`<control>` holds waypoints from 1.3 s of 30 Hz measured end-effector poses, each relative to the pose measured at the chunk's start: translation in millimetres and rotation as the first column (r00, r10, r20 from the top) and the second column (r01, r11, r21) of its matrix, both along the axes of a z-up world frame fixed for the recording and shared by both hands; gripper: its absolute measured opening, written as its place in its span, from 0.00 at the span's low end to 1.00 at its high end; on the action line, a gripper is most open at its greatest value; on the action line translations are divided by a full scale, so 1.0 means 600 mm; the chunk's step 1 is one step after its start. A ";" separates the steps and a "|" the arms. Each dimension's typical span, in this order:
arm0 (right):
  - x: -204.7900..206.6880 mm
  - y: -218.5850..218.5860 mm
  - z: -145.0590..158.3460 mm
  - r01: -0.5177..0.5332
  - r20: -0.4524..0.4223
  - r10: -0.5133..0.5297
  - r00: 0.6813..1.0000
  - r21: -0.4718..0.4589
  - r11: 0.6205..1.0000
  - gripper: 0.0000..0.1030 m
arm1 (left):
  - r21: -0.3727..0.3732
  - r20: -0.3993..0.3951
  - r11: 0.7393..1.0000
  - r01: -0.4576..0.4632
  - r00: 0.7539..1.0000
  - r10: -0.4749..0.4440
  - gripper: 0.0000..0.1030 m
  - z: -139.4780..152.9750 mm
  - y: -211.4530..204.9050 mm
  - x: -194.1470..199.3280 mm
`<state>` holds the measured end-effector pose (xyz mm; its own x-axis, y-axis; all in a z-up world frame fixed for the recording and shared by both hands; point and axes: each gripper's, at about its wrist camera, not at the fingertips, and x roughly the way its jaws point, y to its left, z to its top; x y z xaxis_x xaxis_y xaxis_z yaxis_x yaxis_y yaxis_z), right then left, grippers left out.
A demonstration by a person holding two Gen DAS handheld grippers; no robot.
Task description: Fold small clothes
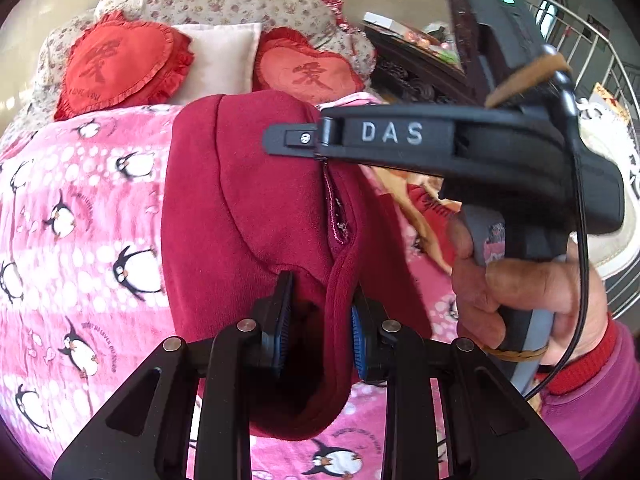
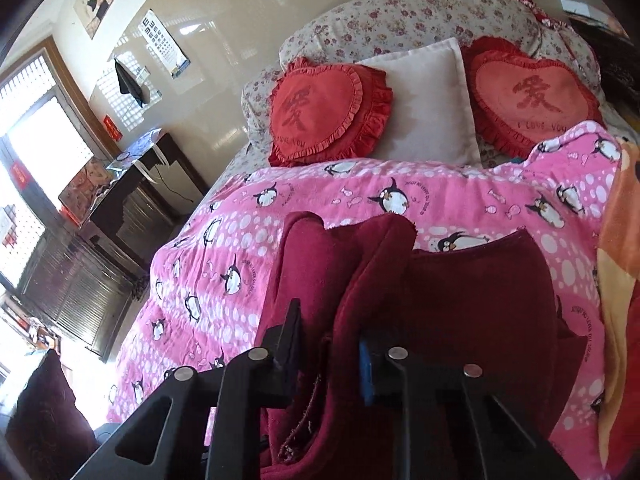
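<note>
A dark red fleece garment [image 1: 248, 200] with a zipper hangs lifted above a pink penguin blanket [image 1: 80, 240]. My left gripper [image 1: 322, 312] is shut on a thick fold of its edge. My right gripper [image 1: 288, 140] shows in the left wrist view at the garment's far side, held by a hand. In the right wrist view the right gripper [image 2: 330, 344] is shut on another fold of the same garment [image 2: 472, 300], which drapes between and below the fingers over the blanket [image 2: 320, 196].
Two red heart cushions [image 2: 324, 112] and a pale pillow [image 2: 428, 104] lie at the bed's head before a floral headboard cover [image 2: 400, 12]. A dark wooden desk [image 2: 132, 200] stands left of the bed. An orange blanket [image 2: 620, 240] lies at right.
</note>
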<state>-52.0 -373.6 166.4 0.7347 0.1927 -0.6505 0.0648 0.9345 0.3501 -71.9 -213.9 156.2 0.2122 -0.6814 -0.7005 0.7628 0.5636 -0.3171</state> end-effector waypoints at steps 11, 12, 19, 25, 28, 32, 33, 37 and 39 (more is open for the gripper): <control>-0.067 -0.102 0.016 0.117 0.019 -0.116 0.993 -0.106 0.987 0.16 | 0.016 0.029 0.994 0.113 0.993 -0.113 0.24 0.004 -0.116 -0.050; -0.069 -0.111 0.009 0.126 0.011 -0.126 0.992 -0.108 0.986 0.16 | 0.023 0.025 0.993 0.117 0.993 -0.118 0.24 -0.001 -0.125 -0.053; -0.062 -0.160 -0.075 0.183 -0.098 -0.197 0.976 -0.139 0.973 0.15 | 0.083 -0.041 0.990 0.117 0.993 -0.114 0.24 -0.044 -0.168 -0.051; -0.075 -0.184 -0.098 0.249 -0.132 -0.268 0.954 -0.143 0.958 0.41 | 0.036 0.003 0.986 0.166 0.986 -0.166 0.32 0.004 -0.105 -0.073; -0.110 -0.182 -0.061 0.259 -0.095 -0.270 0.958 -0.114 0.959 0.41 | 0.026 0.114 0.993 0.113 0.987 -0.115 0.52 0.028 -0.044 -0.071; -0.152 -0.128 -0.018 0.159 -0.016 -0.161 0.987 -0.083 0.984 0.41 | 0.069 0.168 0.997 0.020 0.985 -0.031 0.52 0.016 -0.007 -0.046; -0.158 -0.111 -0.017 0.122 -0.014 -0.124 0.992 -0.078 0.989 0.41 | 0.088 0.163 0.996 -0.004 0.987 -0.010 0.51 0.009 -0.002 -0.039; -0.173 -0.047 -0.047 0.017 -0.062 -0.024 0.998 -0.112 0.994 0.41 | 0.162 0.138 0.985 -0.063 0.990 0.041 0.51 -0.035 -0.009 -0.019; -0.183 -0.037 -0.070 0.045 -0.092 -0.062 0.994 -0.177 0.983 0.41 | 0.178 0.132 0.983 -0.052 0.991 0.029 0.51 -0.054 -0.015 -0.023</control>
<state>-162.0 -395.9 124.2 0.6728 0.0325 -0.7391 0.1421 0.9748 0.1722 -85.5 -222.9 124.0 0.3332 -0.5349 -0.7764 0.7660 0.6337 -0.1080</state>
